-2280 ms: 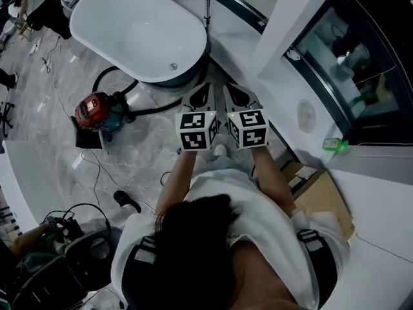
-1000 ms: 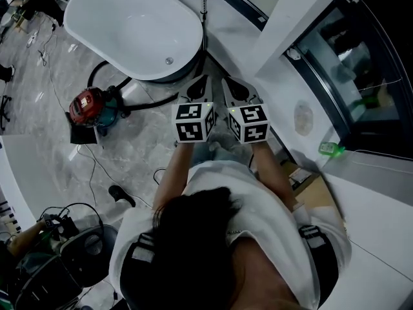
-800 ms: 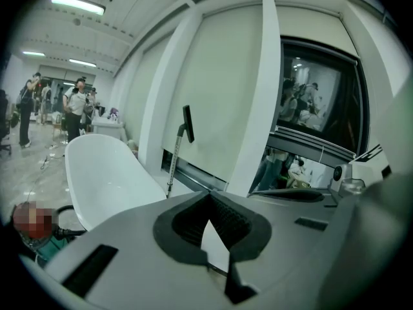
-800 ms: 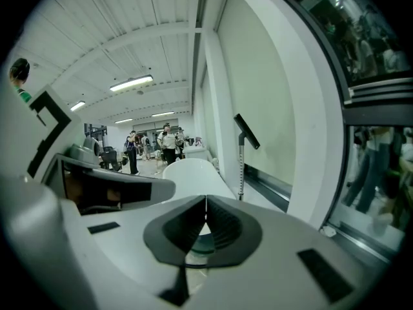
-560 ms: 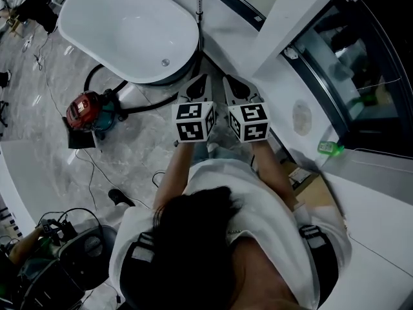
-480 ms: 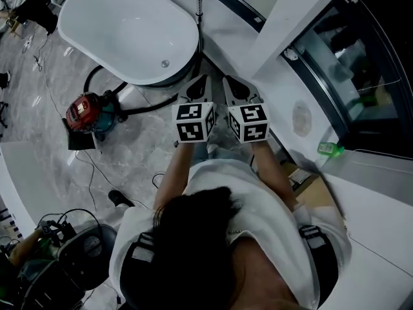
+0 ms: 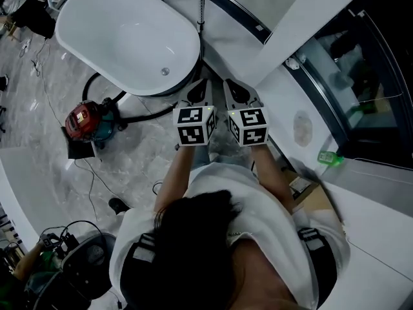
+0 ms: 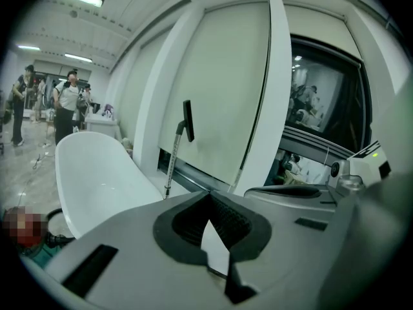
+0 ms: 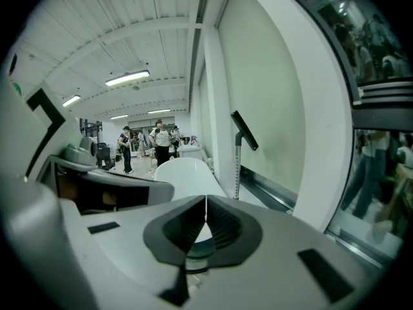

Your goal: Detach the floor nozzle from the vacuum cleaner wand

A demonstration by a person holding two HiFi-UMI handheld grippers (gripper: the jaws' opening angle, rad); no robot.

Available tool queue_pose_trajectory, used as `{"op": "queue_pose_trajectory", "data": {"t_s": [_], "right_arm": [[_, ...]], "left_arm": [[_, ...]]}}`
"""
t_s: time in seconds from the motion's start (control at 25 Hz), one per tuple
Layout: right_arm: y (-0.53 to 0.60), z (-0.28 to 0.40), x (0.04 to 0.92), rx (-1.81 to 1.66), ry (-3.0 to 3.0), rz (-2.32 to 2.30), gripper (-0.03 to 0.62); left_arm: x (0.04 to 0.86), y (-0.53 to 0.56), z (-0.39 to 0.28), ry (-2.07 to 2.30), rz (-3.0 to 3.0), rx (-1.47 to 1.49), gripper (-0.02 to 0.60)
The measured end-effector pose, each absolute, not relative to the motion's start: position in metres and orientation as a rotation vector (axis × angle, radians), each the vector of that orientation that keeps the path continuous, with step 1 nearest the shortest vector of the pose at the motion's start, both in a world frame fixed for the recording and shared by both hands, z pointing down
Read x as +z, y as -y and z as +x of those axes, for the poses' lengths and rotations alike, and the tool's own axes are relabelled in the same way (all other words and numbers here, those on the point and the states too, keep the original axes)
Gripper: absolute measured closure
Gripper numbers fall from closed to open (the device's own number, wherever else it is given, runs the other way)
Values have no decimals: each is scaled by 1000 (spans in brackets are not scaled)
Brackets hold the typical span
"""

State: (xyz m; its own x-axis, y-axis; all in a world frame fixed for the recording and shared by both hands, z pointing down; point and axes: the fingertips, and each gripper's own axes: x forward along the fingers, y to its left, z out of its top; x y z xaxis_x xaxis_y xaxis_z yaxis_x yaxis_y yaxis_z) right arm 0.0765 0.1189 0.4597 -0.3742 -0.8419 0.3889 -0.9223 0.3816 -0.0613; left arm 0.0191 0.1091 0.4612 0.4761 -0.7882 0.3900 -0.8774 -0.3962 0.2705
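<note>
The likeliest wand is the slim pole that stands upright on the far side of the bathtub, close to the wall. Its long axis is vertical and a black piece is set at an angle on top. The nozzle itself I cannot pick out for certain. The red vacuum cleaner sits on the floor to the left of the tub's near end. Its black hose curves along the foot of the tub towards the spot under the claws, where its end is hidden.

Both claws are held side by side, pointing forward and slightly down, and the pole is well ahead of them. The left claw sees the pole a little to the left of its line, and the right claw sees it a little to the right. So the pole lies between the two, about equally near to each, perhaps slightly nearer the left. Both claws are closed tip to tip with nothing between them. They will have to open before gripping across the upright pole.
</note>
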Motion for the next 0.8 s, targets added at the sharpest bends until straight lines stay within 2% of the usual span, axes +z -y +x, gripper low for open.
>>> {"op": "queue_pose_trajectory", "data": {"t_s": [0.8], "right_arm": [[25,47,449,409,2288,1633,579]], "left_arm": [[447,33,-10,1306,2366,287,578]]}}
